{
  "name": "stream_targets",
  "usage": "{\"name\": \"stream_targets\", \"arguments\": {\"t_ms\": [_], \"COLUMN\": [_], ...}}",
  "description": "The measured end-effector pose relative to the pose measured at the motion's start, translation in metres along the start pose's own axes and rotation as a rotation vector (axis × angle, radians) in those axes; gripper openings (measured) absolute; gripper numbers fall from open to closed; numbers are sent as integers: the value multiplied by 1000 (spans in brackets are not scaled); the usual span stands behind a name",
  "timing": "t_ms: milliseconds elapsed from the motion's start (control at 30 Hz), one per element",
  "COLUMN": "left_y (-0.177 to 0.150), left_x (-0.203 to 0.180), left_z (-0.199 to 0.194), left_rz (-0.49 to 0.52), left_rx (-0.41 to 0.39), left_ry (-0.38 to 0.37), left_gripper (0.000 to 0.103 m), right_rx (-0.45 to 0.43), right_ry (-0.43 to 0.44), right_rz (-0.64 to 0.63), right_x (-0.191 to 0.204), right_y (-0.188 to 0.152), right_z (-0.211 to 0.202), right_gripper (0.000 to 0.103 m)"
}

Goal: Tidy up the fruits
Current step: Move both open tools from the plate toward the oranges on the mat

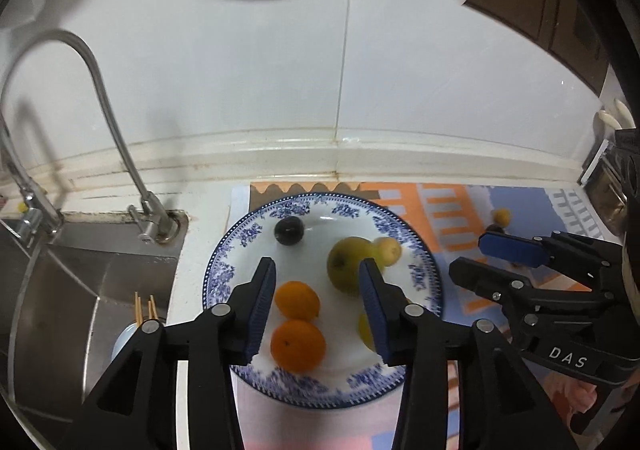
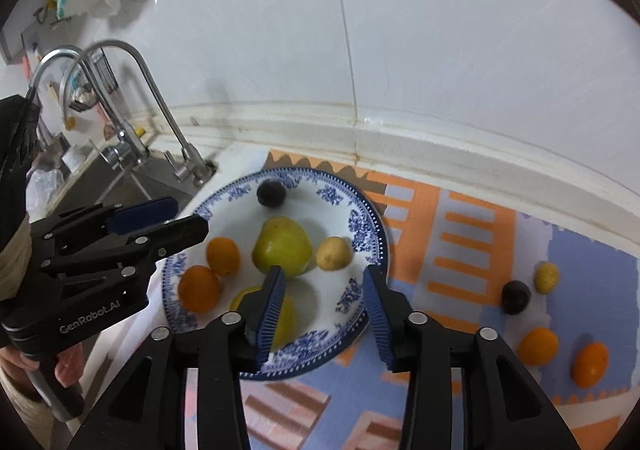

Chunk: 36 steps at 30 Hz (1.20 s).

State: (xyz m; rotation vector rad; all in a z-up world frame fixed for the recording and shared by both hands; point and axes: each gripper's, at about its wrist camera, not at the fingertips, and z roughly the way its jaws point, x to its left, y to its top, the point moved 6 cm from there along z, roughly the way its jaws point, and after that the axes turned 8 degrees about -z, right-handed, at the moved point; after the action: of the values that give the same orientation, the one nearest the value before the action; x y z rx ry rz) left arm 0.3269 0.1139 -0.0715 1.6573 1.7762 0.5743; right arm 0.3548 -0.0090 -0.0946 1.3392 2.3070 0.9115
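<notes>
Both grippers, left gripper [image 1: 318,290] and right gripper [image 2: 324,302], hang released over my plate [image 2: 360,226]; dropping carelessly could scatter the round fruit beneath onto the desk [image 2: 472,234].

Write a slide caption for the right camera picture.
Open right tool above a blue-patterned plate of fruit; four fruits wait on the mat.

Left claw [image 1: 318,300] hangs with fingers spread wide, gripping nothing; right claw [image 2: 324,308] likewise agape and empty; both angle forward and down, side by side, the left tilted slightly inward.
</notes>
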Motion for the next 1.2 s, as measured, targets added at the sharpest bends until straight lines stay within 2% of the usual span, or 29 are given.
{"name": "stream_targets", "arguments": {"t_ms": [167,300,567,667,967,1200], "left_y": [-6,-13,-25,-28,-35,-37], "left_x": [-16,-34,-68,-80,-123,-155], "left_z": [-27,-50,-77,-81,-76,-70], "left_rz": [2,23,56,72,127,209], "left_rx": [-33,-80,-126,-128,-127,-154], "left_ry": [-27,-31,-72,-93,-177,-225], "left_gripper": [46,51,59,61,61,61], "right_rx": [-63,-97,-156,-176,-200,-202], "right_ry": [-30,-50,-94,-120,-196,-267], "right_rz": [3,21,67,82,130,149], "right_x": [1,-2,-19,-27,-57,-80], "right_y": [-7,-16,-36,-42,-61,-75], "right_z": [-36,-62,-108,-120,-150,-167], "right_gripper": [49,51,55,60,60,60]}}
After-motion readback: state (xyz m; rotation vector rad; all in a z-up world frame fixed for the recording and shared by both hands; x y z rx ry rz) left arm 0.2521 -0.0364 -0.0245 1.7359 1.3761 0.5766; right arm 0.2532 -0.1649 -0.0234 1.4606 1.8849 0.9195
